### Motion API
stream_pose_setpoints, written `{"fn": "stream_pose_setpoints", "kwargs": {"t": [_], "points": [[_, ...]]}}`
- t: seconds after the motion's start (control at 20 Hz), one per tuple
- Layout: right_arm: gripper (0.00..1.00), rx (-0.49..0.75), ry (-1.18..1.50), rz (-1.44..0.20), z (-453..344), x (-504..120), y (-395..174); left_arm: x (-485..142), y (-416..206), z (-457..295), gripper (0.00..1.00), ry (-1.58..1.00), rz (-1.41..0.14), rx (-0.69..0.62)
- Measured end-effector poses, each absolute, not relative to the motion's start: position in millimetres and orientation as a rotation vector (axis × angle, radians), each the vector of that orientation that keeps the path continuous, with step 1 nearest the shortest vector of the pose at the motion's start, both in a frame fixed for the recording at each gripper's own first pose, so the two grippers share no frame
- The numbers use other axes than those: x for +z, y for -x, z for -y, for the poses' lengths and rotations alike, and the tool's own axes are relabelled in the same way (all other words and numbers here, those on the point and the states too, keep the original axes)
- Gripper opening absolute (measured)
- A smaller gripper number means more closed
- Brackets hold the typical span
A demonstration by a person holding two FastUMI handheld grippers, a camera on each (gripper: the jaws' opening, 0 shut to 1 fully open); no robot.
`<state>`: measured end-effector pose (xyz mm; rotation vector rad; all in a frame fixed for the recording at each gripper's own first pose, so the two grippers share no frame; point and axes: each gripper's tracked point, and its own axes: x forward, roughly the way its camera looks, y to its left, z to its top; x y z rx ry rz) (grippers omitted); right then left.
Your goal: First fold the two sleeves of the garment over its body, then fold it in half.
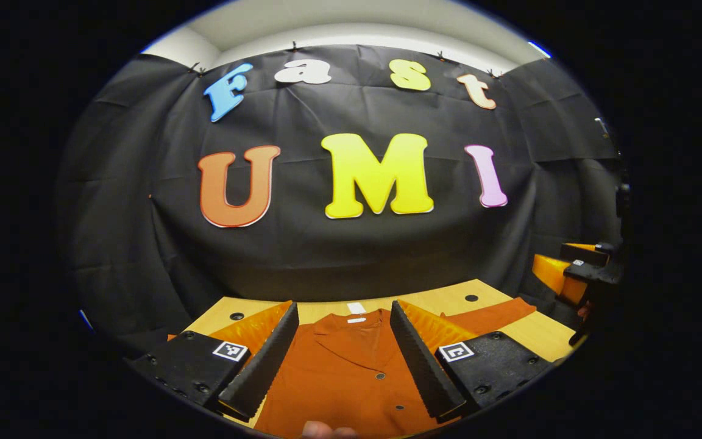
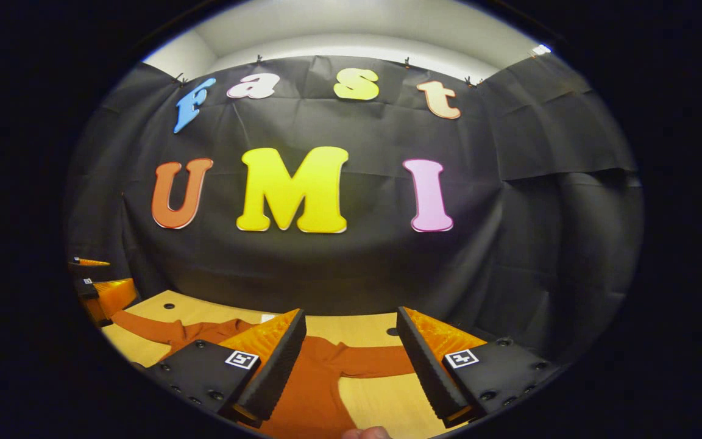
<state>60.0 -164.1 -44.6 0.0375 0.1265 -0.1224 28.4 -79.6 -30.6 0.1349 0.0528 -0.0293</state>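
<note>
Garment (image 1: 339, 372): a rust-orange buttoned shirt, lying flat and face up on the wooden table (image 1: 448, 299), collar toward the booth wall.

Left gripper view. The left gripper (image 1: 342, 360) hangs above the shirt front with its fingers spread wide and nothing between them. The collar and a small white neck label (image 1: 356, 308) lie ahead, and two buttons of the placket sit in the gap between the fingers. One sleeve (image 1: 491, 314) runs outward across the table to the right side of this view. The other gripper appears farther off at that same edge, above the table end; whether it is spread cannot be told from here.

Right gripper view. The right gripper (image 2: 348, 366) is also spread and holds nothing. It hovers over the junction of body and sleeve: the sleeve (image 2: 375, 360) passes between the fingers toward the right, lying straight on bare wood. The opposite sleeve (image 2: 144, 326) extends to the far left of this view, toward the left gripper seen there.

Procedure, as judged. Both sleeves appear unfolded, so the first sleeve fold is the step in hand.
1. Lower the gripper near the cuff end, not at the shoulder.
2. Pinch a single layer of fabric, clear of the body panel.
3. Lift just enough to free the cloth from the table, then carry it across the chest.
4. Lay it flat before releasing; a bunched sleeve is likely to spoil the later half fold.
</note>
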Motion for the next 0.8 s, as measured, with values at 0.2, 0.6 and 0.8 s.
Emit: {"fn": "stream_pose_setpoints", "kwargs": {"t": [0.2,0.6,0.8], "points": [[0.95,-0.199,-0.021,-0.243,273,-110,-103,-56,-45,130,0.99,-0.151,-0.126,-0.096],[0.95,-0.253,-0.181,-0.525,412,-279,-193,-99,-63,164,1.00,-0.243,-0.297,-0.091],[0.97,-0.282,-0.334,-0.668,445,-360,-213,-115,-73,174,0.99,-0.296,-0.361,-0.094]]}}
